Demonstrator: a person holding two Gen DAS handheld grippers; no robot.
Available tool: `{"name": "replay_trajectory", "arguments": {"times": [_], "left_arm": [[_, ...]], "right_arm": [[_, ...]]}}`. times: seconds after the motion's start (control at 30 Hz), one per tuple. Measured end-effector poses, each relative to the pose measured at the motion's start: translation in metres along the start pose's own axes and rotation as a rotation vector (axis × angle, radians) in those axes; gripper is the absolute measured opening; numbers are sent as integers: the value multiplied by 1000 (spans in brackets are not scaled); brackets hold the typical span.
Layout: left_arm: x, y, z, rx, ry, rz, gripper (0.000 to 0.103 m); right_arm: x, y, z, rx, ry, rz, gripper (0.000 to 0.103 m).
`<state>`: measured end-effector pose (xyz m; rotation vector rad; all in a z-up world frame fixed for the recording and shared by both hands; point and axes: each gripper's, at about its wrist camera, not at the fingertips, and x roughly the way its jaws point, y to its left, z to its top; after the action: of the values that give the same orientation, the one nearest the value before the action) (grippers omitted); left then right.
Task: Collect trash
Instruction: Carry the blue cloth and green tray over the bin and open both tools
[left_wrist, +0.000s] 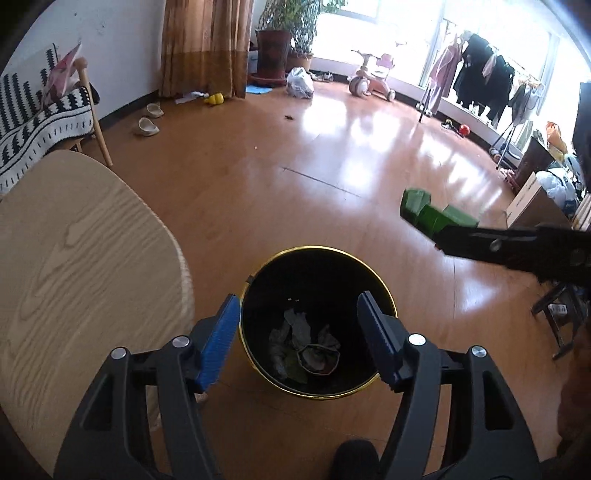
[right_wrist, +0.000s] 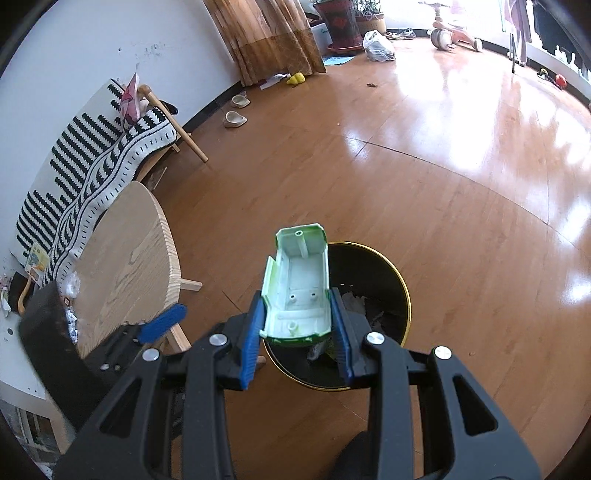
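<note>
A black bin with a gold rim (left_wrist: 317, 248) stands on the wooden floor, with crumpled wrappers and paper (left_wrist: 306, 343) at its bottom. My left gripper (left_wrist: 299, 297) hovers over the bin's mouth, open, with nothing between its blue pads. My right gripper (right_wrist: 296, 293) is shut on a green plastic toy-car shell (right_wrist: 299, 280), whose pale inside faces the camera. It holds the shell above the near left rim of the bin (right_wrist: 406, 295). In the left wrist view the green shell (left_wrist: 432, 216) reaches in from the right, beyond the bin. One blue pad (right_wrist: 162, 326) of the left gripper shows at the left.
A round light-wood table (left_wrist: 74, 277) stands just left of the bin, with small bits of litter (right_wrist: 72, 288) on it. A bench with a black-and-white blanket (right_wrist: 92, 173) lines the wall. Slippers (left_wrist: 146, 125), a tricycle (left_wrist: 373, 75), a clothes rack (left_wrist: 487, 81) and a cardboard box (left_wrist: 532, 205) stand farther off.
</note>
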<state>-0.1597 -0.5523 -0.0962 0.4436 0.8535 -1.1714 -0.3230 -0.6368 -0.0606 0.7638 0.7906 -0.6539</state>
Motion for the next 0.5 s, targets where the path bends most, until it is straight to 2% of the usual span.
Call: {"name": "replay_trajectory", "arguments": {"times": [0.2,0.4,0.43,0.47,0.5], "left_arm": [[-38,15,-2,2,-43,22,74],[-83,37,-18,7,-81,47,78],[-88,39,-21,10,-85,55,81],[-97,44,-24,14,-94,71,83],[-104,49,-28,16,-103,85,84]], "right_arm": [[10,14,0,-23,15,-31,34],[20,26,-1,-33,20,-83,36],[22,26,0,-31,19,-92,50],[24,30,0,-23,18,-116,70],[25,33,0,-20,10,-126,74]]}}
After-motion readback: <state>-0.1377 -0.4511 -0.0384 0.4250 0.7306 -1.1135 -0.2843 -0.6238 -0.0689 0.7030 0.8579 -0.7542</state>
